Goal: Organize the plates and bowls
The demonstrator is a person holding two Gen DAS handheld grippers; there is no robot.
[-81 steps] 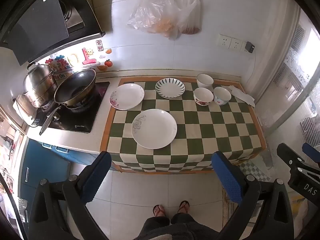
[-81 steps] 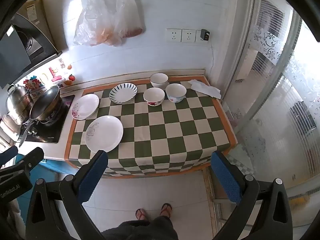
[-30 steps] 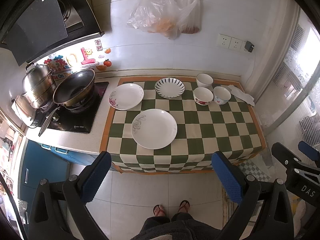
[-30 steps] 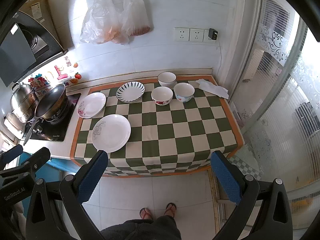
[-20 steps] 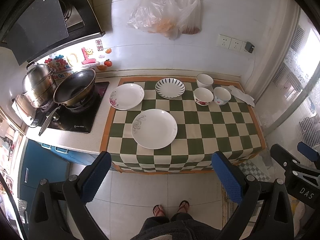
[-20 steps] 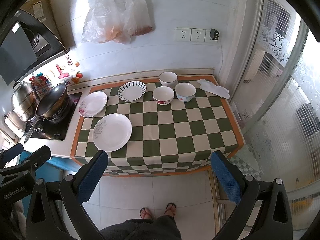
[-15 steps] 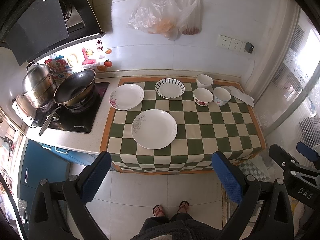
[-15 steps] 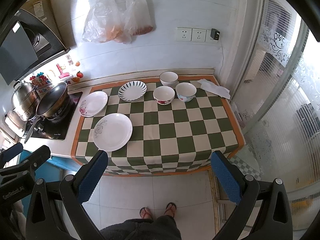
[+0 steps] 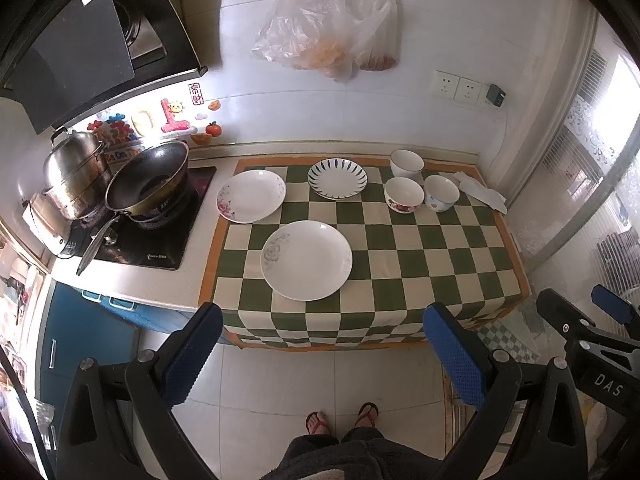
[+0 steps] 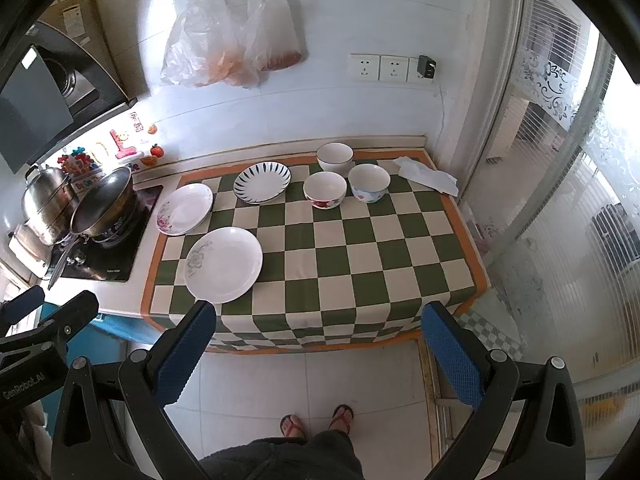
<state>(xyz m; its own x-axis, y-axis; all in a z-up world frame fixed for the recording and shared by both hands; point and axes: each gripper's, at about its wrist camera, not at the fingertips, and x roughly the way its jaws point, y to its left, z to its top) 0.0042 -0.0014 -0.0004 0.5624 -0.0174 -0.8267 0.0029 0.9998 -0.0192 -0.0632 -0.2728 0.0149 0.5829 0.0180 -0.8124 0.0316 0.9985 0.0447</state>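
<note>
Checkered counter (image 9: pixel 420 248), plates, bowls unmoved

Landmark: I see the checkered cloth (image 9: pixel 416 248).
Plates: three on its left half.
Bowls: three clustered at its far right corner.
My left gripper (image 9: pixel 320 356): spread wide, short of its near edge.

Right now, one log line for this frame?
phase: pre-grasp | left gripper: open, empty | right gripper: open, empty | checkered cloth: three plates, three bowls, none stacked | contact: none
</note>
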